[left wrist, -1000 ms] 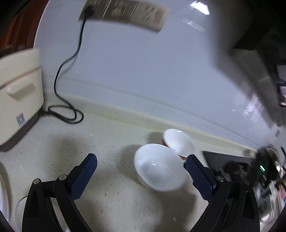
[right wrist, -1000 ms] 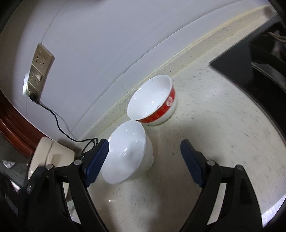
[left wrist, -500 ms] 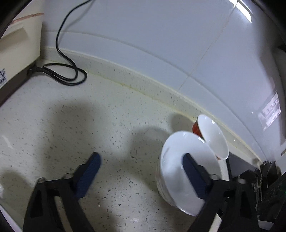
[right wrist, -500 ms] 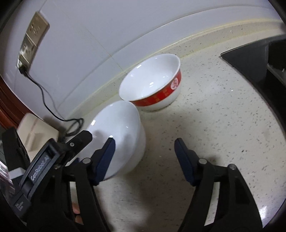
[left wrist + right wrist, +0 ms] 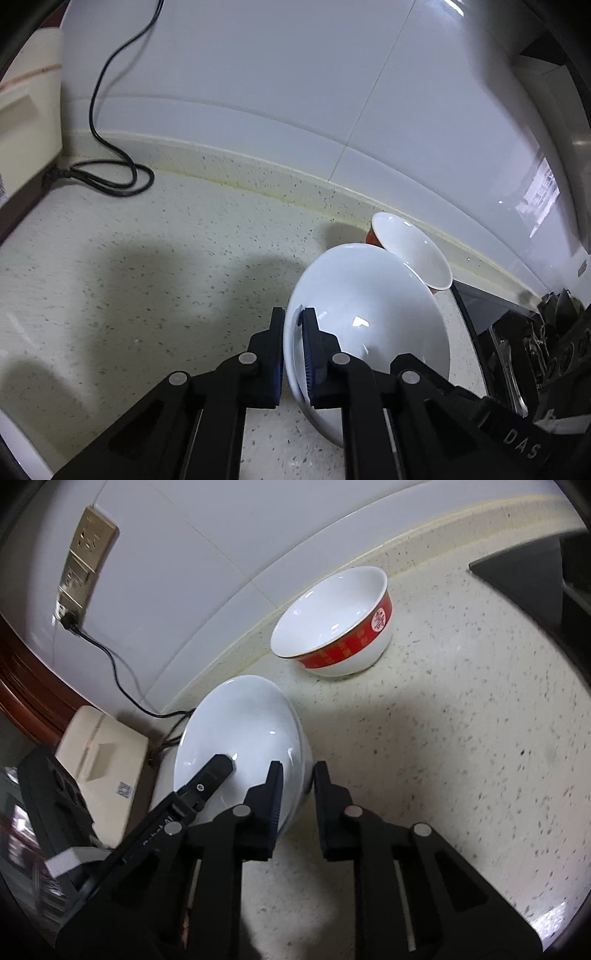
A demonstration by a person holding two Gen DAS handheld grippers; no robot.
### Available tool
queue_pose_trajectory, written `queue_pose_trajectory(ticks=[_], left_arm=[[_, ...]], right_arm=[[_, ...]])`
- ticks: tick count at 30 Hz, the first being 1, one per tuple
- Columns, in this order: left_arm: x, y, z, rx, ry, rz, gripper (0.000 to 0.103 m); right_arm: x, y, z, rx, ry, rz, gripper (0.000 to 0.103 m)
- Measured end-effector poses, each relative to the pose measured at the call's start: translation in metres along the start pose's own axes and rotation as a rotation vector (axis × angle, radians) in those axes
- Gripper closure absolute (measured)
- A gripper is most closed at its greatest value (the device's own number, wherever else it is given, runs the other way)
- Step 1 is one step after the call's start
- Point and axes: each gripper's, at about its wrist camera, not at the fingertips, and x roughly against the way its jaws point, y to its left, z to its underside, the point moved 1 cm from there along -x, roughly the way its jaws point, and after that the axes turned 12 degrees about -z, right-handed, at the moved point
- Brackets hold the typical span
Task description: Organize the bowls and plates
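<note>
White bowl (image 5: 369,317) upright, mouth up

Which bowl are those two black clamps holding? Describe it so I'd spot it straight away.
Find the speckled counter along the white tiled wall. Two bowls sit near the wall's foot; the held one is the plain white bowl, nearer the cameras, with the left gripper and right gripper pinching opposite sides of its rim. The other bowl has a red band outside.
</note>
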Motion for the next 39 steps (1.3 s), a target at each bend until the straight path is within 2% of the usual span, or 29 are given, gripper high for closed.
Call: queue_pose_trajectory(ticks=[8, 16, 21, 27, 34, 39], left_arm=[[0.048, 0.014, -0.002, -0.003, -0.146, -0.053, 0.093], [0.075, 0.037, -0.002, 0.061, -0.203, -0.059, 0.093], [0.092, 0.049, 0.002, 0.082, -0.257, -0.097, 0.093], [0.094, 0.064, 0.010, 0.109, -0.236, -0.113, 0.093], [0.119, 0.084, 0.017, 0.125, -0.292, -0.163, 0.092], [0.132, 0.101, 0.025, 0.131, -0.267, -0.187, 0.092]], right_arm=[[0.008, 0.028, 0.003, 0.090, 0.015, -0.091, 0.084], [0.006, 0.061, 0.012, 0.214, 0.050, -0.155, 0.084], [0.004, 0.076, 0.018, 0.272, 0.067, -0.195, 0.084], [0.003, 0.088, 0.025, 0.309, 0.087, -0.227, 0.083], [-0.002, 0.109, 0.043, 0.385, 0.124, -0.277, 0.083], [-0.010, 0.121, 0.055, 0.426, 0.168, -0.307, 0.083]])
